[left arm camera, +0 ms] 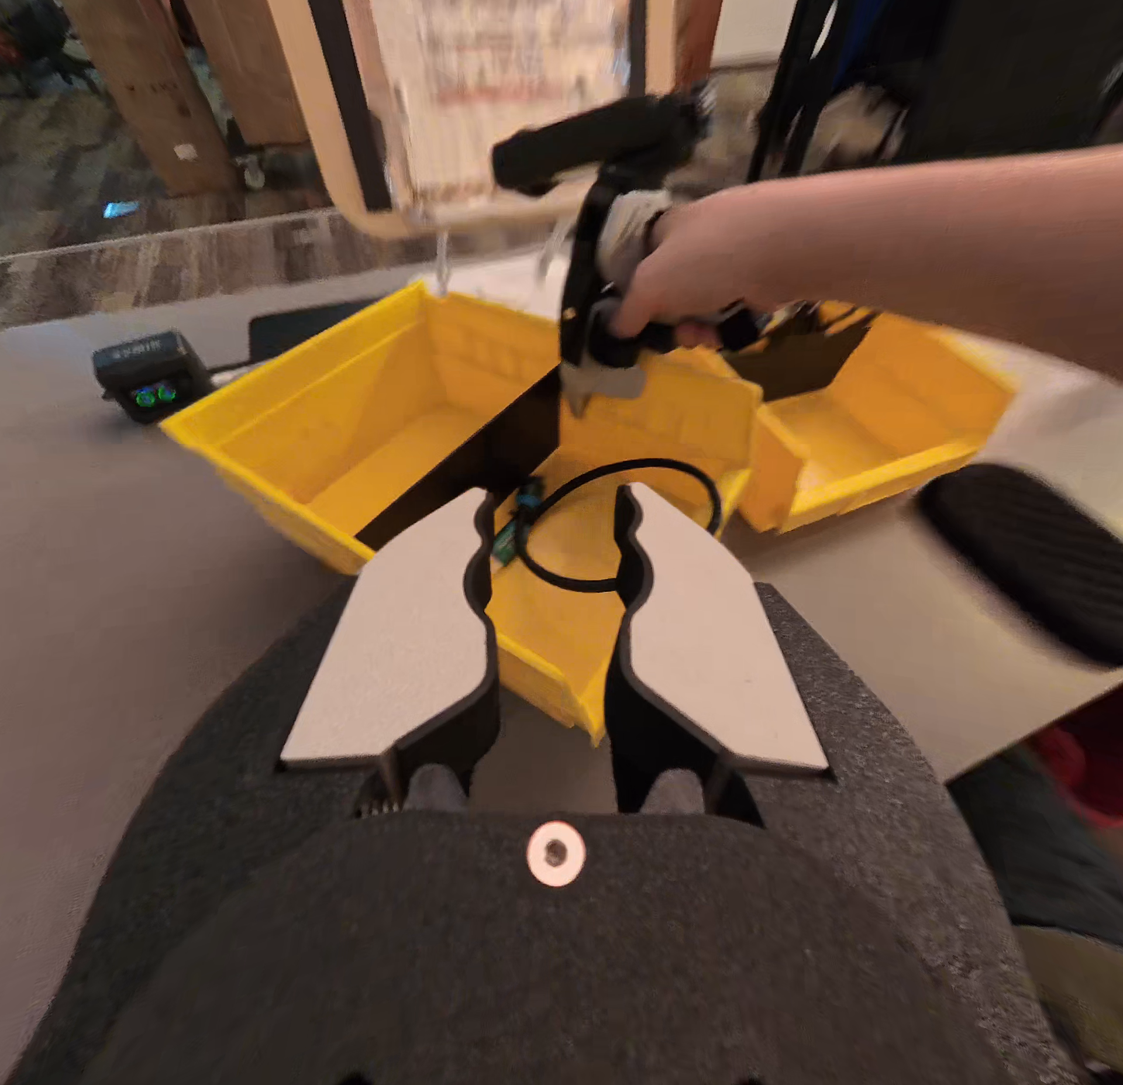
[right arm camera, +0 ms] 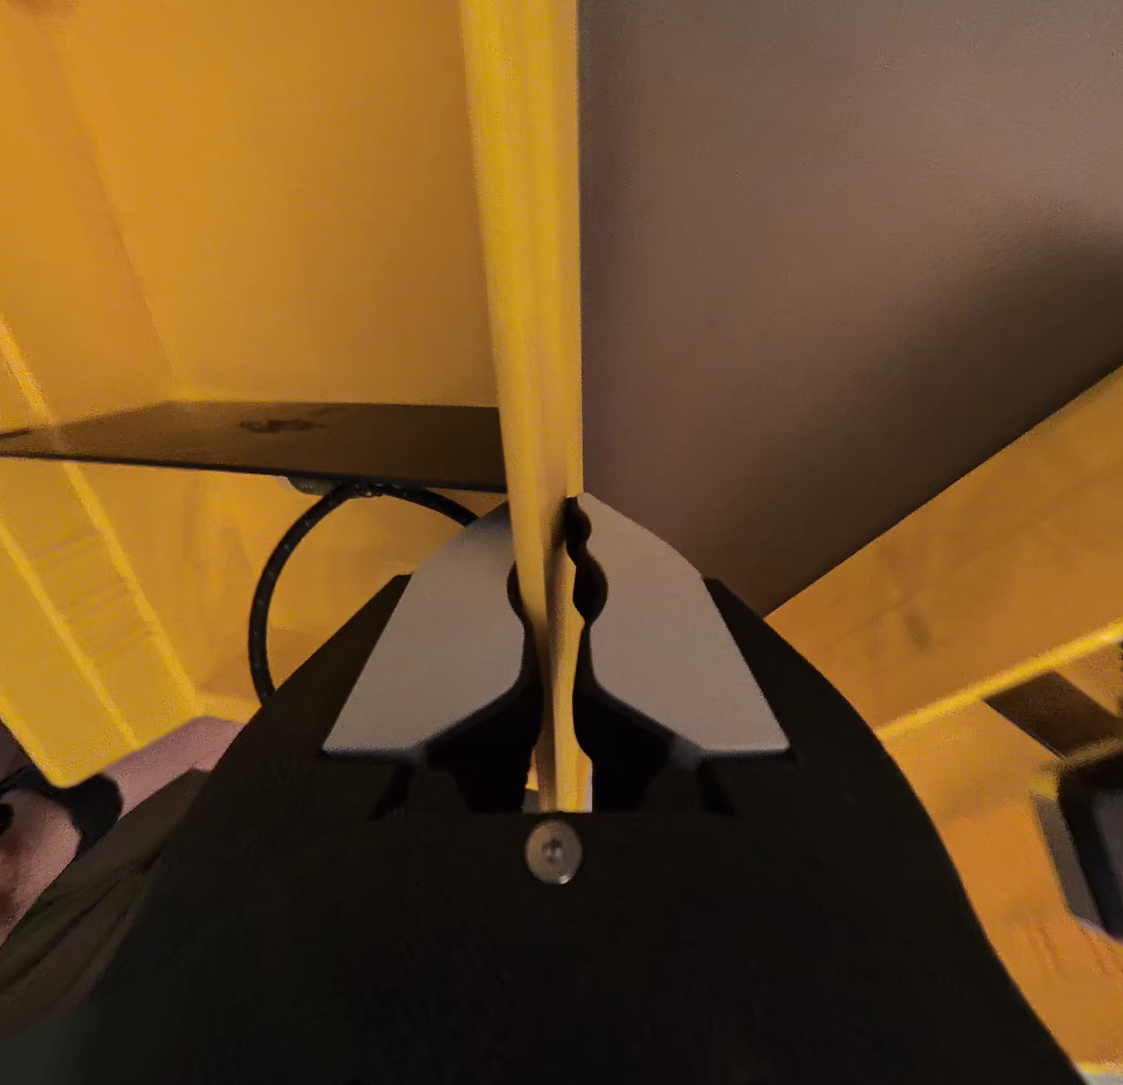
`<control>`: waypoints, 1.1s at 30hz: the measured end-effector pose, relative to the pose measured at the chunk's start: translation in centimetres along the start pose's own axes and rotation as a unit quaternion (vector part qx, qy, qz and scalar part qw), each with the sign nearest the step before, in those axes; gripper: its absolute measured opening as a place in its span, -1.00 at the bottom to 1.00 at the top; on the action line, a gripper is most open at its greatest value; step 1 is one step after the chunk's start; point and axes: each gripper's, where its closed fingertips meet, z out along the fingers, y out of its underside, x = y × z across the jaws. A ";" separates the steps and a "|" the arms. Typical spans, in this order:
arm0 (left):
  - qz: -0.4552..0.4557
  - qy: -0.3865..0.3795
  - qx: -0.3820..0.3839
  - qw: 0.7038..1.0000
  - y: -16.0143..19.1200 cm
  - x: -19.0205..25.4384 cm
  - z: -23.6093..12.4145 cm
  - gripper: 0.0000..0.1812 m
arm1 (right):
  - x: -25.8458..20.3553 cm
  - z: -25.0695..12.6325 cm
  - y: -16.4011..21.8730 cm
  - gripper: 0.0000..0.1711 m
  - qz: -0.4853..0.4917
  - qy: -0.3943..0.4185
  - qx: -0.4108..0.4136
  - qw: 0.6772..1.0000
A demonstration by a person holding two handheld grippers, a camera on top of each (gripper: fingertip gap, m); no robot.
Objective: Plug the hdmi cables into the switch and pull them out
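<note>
Left wrist view shows the left gripper (left arm camera: 550, 503) open above a thin, bendy black cable loop (left arm camera: 632, 524) inside the yellow plastic bin (left arm camera: 291, 442). Right gripper (right arm camera: 562, 509) pinches the bin's wall (right arm camera: 522, 266). Grab the cable's hard plug, not its floppy cord.

A pale grey table (left arm camera: 121, 569) carries two yellow bins side by side, close together. The larger bin (left arm camera: 291, 442) sits left of centre and has a black divider (left arm camera: 486, 448) running through it. The smaller bin (left arm camera: 881, 448) sits to its right. Behind the larger bin's left corner rests a small black device (left arm camera: 146, 372) with green lights. A flat black pad (left arm camera: 298, 326) lies behind it, near the table's far edge.
</note>
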 end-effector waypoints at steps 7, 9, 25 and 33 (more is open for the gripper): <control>0.050 0.013 0.153 0.987 -7.9 3.7 -9.5 -0.63 | 0.1 -19.9 1.5 -0.94 -0.055 -0.009 0.069 0.996; 0.064 0.045 0.113 0.990 -7.0 5.2 -7.3 -0.63 | 3.5 -26.2 4.8 -0.94 -0.033 -0.005 0.095 0.995; 0.008 0.148 -0.402 0.903 6.0 12.5 26.3 -0.27 | 41.1 -26.1 42.7 -0.91 0.381 0.108 0.137 0.908; -0.057 0.106 -0.572 0.811 10.6 13.2 27.7 -0.68 | 43.6 -16.6 40.3 -0.91 0.380 0.039 0.131 0.915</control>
